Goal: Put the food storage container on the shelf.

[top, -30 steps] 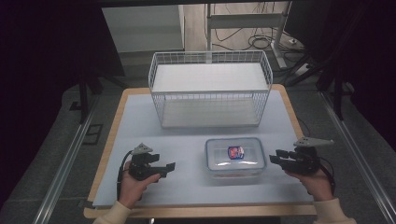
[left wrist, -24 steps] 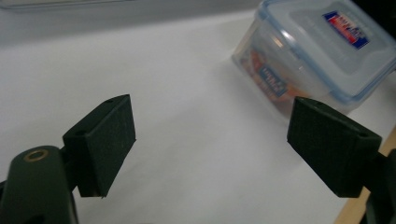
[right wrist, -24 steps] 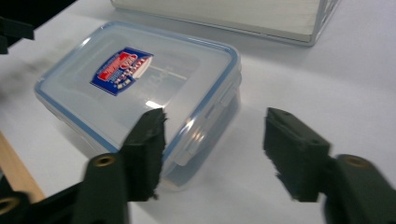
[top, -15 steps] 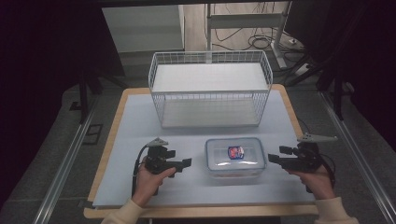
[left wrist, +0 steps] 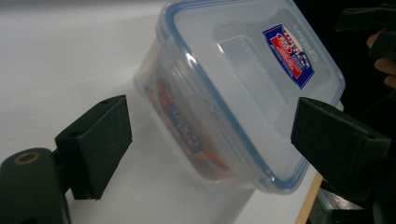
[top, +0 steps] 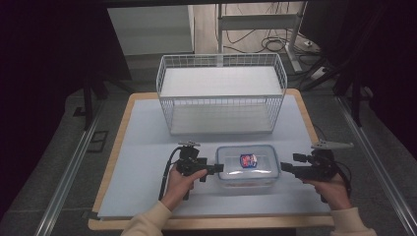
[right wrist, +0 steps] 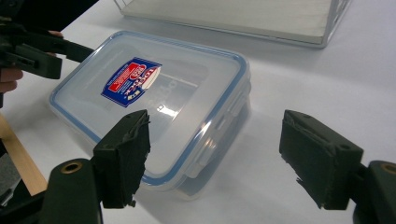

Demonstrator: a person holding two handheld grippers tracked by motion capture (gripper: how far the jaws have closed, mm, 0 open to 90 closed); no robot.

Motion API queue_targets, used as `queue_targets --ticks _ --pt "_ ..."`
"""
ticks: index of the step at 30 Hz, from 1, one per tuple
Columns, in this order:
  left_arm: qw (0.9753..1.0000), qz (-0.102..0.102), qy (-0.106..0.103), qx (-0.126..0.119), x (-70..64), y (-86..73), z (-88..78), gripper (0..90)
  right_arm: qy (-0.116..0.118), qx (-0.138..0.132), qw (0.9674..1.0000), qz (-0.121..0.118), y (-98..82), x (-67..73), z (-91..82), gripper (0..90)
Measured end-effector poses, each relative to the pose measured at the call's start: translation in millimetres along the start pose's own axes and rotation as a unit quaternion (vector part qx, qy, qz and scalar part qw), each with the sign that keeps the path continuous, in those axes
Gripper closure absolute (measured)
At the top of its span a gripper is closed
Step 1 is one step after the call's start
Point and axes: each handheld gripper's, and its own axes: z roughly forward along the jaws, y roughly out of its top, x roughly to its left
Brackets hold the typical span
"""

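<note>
The white wire basket [top: 221,98] stands at the back of the pale, matte table mat [top: 142,162], a rigid open grid. Near the front edge, between both grippers, lies the clear plastic food container [top: 248,168] — a hard, glossy, rounded rectangle with a blue-sealed snap lid and a red-and-blue label [top: 249,160]. It looks light but slippery, so its short end walls or clip flaps seem the safest hold. The left gripper [top: 212,168] has just been opening, the right gripper [top: 286,167] too — both gape, touching nothing.

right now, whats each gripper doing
left gripper: jaws open, just widened, beside the plastic container, holding nothing.
right gripper: jaws open, just widened, holding nothing.
</note>
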Motion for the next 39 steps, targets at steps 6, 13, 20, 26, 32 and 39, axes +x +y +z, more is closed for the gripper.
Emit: queue_targets --ticks 6,13,20,26,32,39 --pt "0.9992 -0.025 -0.028 0.013 4.6 1.4 9.7 12.6 -0.001 0.004 1.0 -0.005 0.5 1.8 2.7 24.6" --pt "0.9972 -0.047 -0.052 0.025 6.7 -1.2 20.0 14.5 -0.004 0.001 1.0 -0.002 0.7 0.3 1.5 24.6" --pt "0.9959 -0.051 -0.068 0.031 5.1 -2.8 23.9 19.3 -0.004 0.003 1.0 0.0 1.6 -1.3 2.1 24.4" --pt "0.9961 -0.051 -0.068 0.025 5.9 -2.3 19.6 25.6 0.002 0.012 0.9999 0.009 6.9 -2.3 9.2 23.5" --pt "0.9963 -0.051 -0.066 0.023 5.3 -2.9 17.2 29.5 0.025 0.067 0.9964 0.045 16.8 -7.6 36.9 19.5" --pt "0.9955 -0.057 -0.073 0.022 7.4 -3.5 16.6 31.0 0.047 0.098 0.9919 0.066 12.1 -15.1 50.5 18.2"
